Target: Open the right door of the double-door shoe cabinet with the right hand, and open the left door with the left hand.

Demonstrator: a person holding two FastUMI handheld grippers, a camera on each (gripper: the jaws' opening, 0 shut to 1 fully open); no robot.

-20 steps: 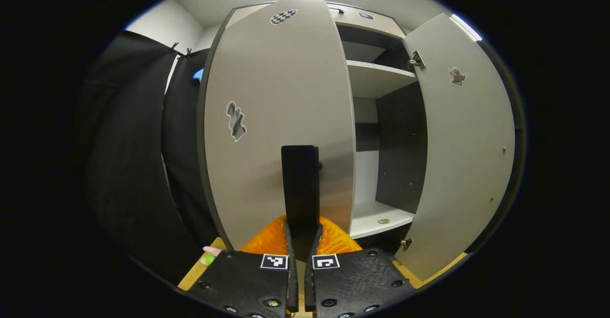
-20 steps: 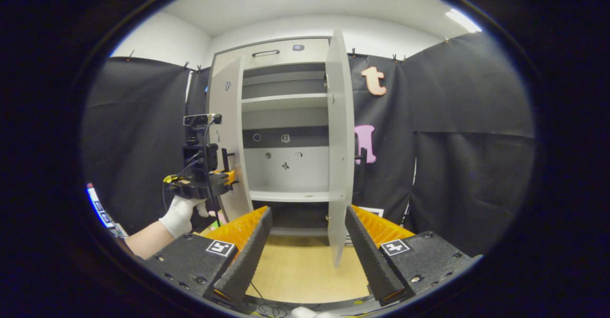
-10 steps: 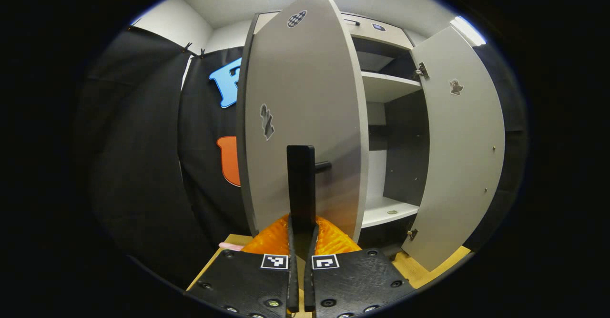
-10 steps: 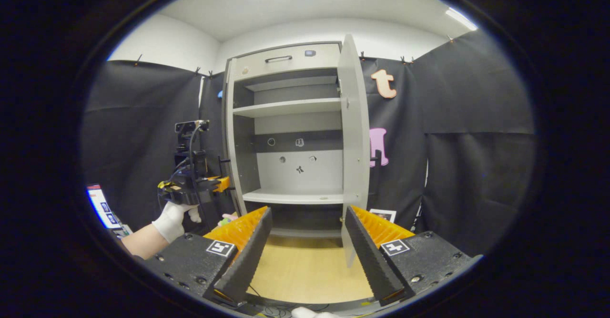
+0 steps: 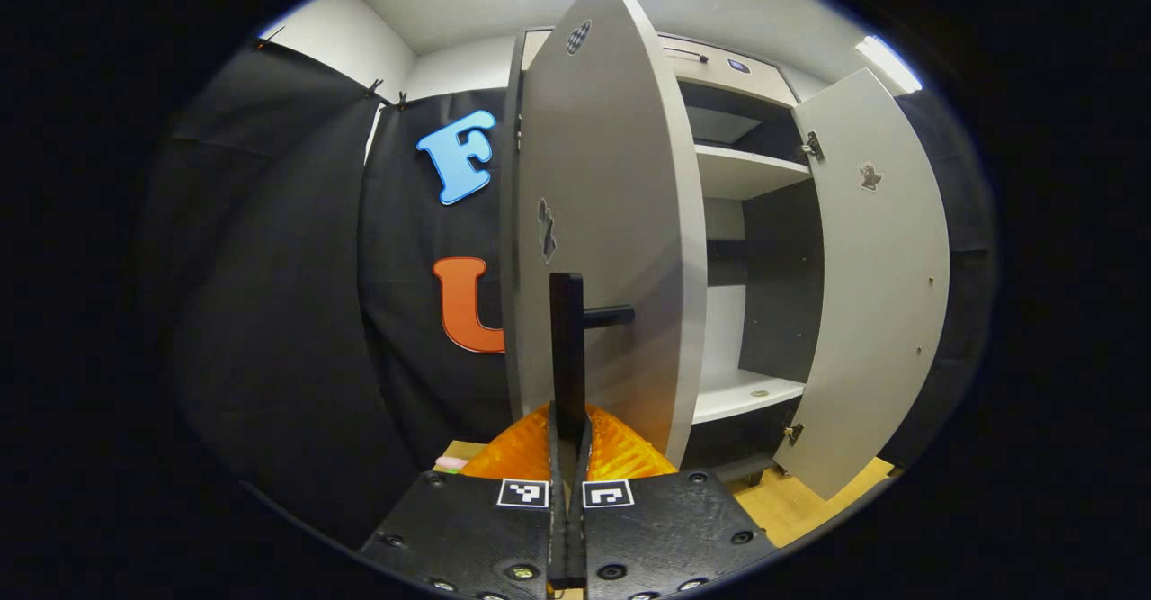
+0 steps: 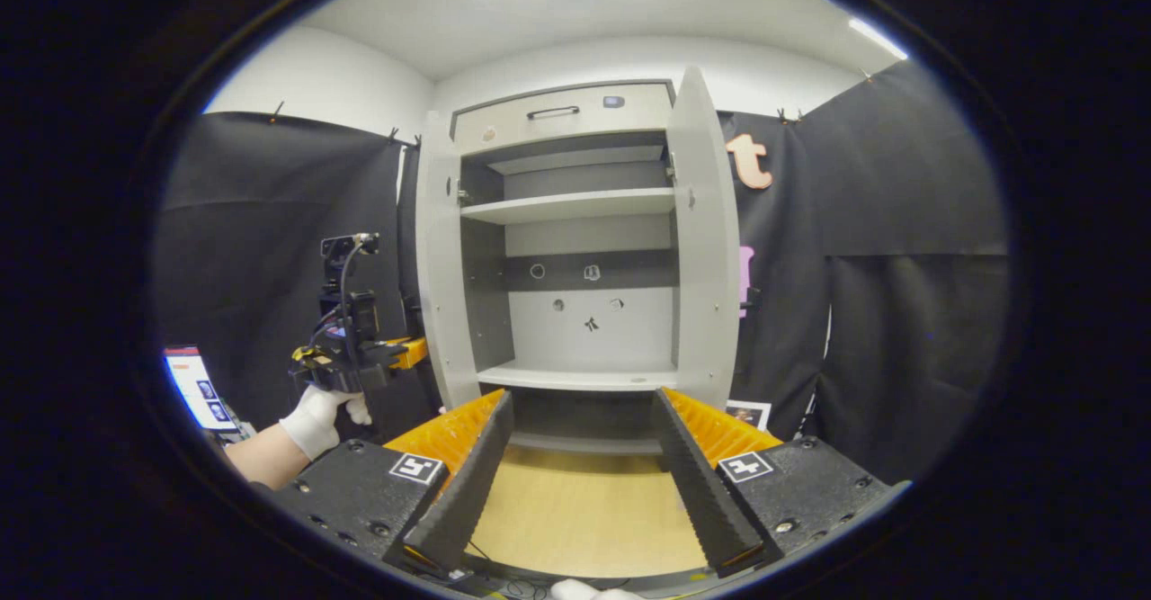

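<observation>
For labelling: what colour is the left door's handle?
Black handle, best in left gripper view.

Left door swung wider.
Pulled further open by handle [image 5: 568,348]; left door [image 5: 602,222] now nearly edge-on toward 12 o'clock.

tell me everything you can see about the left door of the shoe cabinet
The left door is a tall, flat, light grey panel, matte like laminated board, with a darker edge. It stands swung wide open, near edge-on in the right gripper view, hinged on the cabinet's left side. Its outer face carries a checkered sticker near the top and a grey one mid-height. A black bar handle stands off it on a short post; the left tongs are shut on that handle.
</observation>
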